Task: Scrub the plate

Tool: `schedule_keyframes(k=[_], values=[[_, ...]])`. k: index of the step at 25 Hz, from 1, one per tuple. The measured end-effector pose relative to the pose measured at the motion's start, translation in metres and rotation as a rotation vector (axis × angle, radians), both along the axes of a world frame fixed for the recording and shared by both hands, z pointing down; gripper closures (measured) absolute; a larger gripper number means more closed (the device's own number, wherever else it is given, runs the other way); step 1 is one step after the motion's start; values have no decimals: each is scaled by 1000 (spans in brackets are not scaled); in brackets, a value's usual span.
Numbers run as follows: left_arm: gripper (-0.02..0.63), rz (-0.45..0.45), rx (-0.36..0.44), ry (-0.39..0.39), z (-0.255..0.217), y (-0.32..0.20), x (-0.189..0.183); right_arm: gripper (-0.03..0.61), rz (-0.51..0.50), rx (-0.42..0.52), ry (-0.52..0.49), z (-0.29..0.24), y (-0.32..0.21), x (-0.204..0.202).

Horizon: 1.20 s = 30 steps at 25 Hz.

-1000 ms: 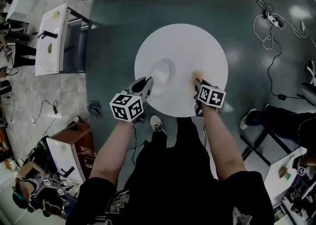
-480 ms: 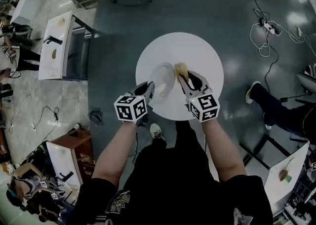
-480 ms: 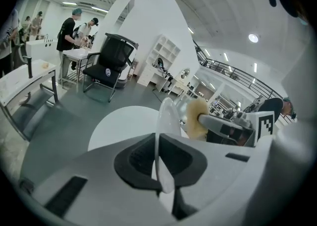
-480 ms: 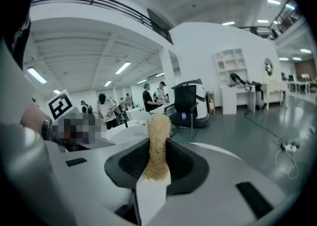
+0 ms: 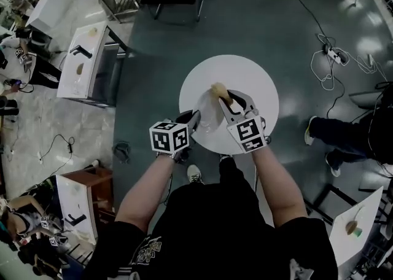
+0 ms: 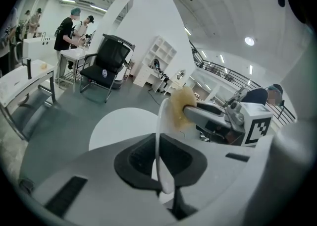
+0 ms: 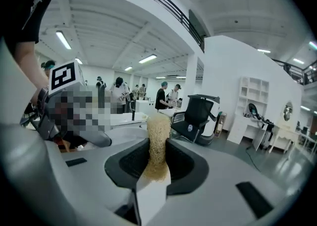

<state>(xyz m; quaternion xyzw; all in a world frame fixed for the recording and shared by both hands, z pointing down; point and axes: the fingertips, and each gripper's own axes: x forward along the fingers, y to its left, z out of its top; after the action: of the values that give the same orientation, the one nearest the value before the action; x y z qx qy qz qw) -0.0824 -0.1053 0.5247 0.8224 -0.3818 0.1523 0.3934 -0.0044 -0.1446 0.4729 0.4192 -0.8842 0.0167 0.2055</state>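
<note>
Head view: the left tongs [image 5: 191, 119], nearly shut, pinch the plate [image 5: 207, 112] by its 7 o'clock rim and hold it clear above the round tabletop [image 5: 261, 85]. The right tongs [image 5: 228, 98], about half open, clamp a tan scrubber [image 5: 217, 90] at the plate's 12 o'clock edge; their jaws have just been closing on it. Left gripper view has the plate edge-on and upright, with the scrubber at its right face near the top, apparently touching.

To scrub well, I judge the left pinch must be firm. The scrubber should press flat and sweep in overlapping circles from rim to centre, lightly enough that the plate does not pivot.

No brand or writing is readable; only square black-and-white markers show on each cube [image 5: 169, 137].
</note>
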Motion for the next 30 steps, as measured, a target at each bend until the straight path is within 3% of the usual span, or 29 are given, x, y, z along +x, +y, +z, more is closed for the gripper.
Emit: schedule_keyframes(k=[7,20,30], values=[[594,-9,44,32,-19,14,-8,474,-73,17,99,2,43,-27],[594,-52,86,78,-38,20,-14,474,-45,-78,2,10,109,-52],[594,-65,117,99,-54,22,-22,474,-157,-66,44,10,153,-78]])
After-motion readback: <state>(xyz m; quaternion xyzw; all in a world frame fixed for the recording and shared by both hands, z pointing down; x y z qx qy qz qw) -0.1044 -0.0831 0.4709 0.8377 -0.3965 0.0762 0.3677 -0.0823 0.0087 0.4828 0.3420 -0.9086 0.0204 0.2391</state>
